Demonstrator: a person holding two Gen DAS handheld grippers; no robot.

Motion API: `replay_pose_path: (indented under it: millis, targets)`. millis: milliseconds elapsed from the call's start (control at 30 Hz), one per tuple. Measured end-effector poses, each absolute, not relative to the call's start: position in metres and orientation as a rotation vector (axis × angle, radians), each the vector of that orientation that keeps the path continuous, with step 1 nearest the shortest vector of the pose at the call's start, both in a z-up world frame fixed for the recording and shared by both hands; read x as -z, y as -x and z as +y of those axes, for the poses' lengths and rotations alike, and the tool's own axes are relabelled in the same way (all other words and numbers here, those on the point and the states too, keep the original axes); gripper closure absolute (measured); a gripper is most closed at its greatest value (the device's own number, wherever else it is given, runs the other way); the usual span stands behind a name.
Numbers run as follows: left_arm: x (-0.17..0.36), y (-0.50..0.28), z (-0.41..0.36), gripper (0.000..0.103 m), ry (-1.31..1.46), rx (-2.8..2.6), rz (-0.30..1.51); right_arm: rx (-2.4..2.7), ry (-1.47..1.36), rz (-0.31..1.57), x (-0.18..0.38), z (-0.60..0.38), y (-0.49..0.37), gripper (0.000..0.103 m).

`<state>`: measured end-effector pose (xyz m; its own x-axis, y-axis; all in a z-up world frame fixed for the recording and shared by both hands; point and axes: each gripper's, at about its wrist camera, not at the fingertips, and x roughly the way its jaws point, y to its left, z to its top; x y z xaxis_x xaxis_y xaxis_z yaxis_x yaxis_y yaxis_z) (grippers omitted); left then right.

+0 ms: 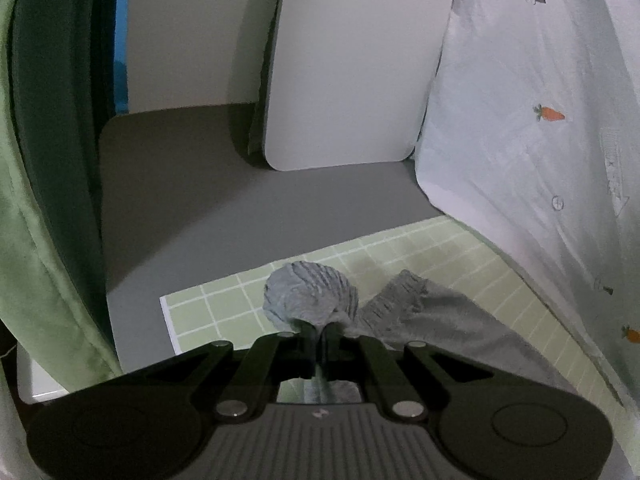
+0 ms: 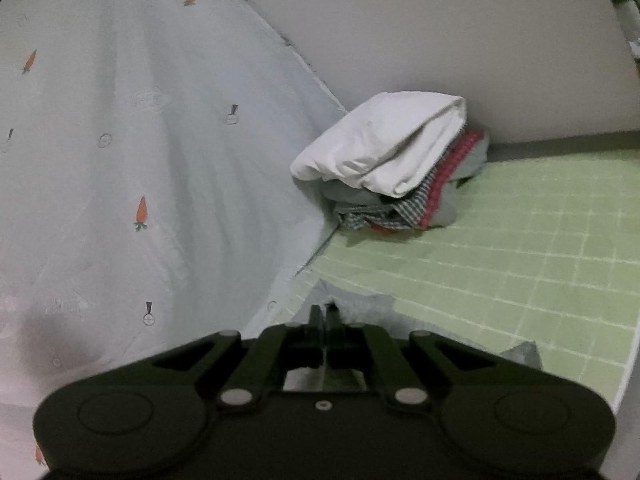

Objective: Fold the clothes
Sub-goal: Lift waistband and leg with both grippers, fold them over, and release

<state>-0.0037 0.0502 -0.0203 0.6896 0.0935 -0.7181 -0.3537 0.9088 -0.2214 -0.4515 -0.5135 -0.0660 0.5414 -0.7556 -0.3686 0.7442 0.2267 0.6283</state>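
Observation:
A grey garment point(image 1: 432, 316) lies on the green checked mat point(image 1: 224, 308). My left gripper point(image 1: 318, 328) is shut on a bunched ribbed edge of it, which bulges up past the fingertips. In the right wrist view my right gripper point(image 2: 325, 312) is shut on another edge of the grey garment point(image 2: 360, 306), low over the green mat point(image 2: 520, 240). Most of the garment is hidden under the gripper bodies.
A pale sheet with carrot prints point(image 1: 540, 140) point(image 2: 120, 140) hangs beside the mat. A pile of folded clothes, white on top point(image 2: 384, 148), sits at the mat's far corner. A green curtain point(image 1: 36, 220) hangs left; a grey floor point(image 1: 240, 200) and a white panel point(image 1: 348, 60) lie beyond.

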Motion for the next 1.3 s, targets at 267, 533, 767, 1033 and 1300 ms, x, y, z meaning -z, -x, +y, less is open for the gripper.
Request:
replay_pose_path:
  millis: [267,533,767,1033,1300]
  targets:
    - [0.006,-0.006,0.040,0.101,0.388,-0.293,0.749,1.021,-0.777,0.016,0.058,-0.539,0.419,0.102]
    - [0.028,-0.046,0.011,0.101,0.400,-0.343,0.793,1.025,-0.732,0.085,0.074,-0.577,0.364,0.102]
    - [0.041,-0.107,-0.032,0.101,0.355,-0.335,0.828,1.039,-0.688,0.167,0.075,-0.631,0.295,0.102]
    - [0.081,-0.188,-0.086,0.101,0.276,-0.328,0.845,1.010,-0.517,0.348,0.103,-0.692,0.181,0.102]
    - [0.133,-0.230,-0.118,0.086,0.202,-0.299,0.913,0.950,-0.456,0.588,0.172,-0.735,0.086,0.092]
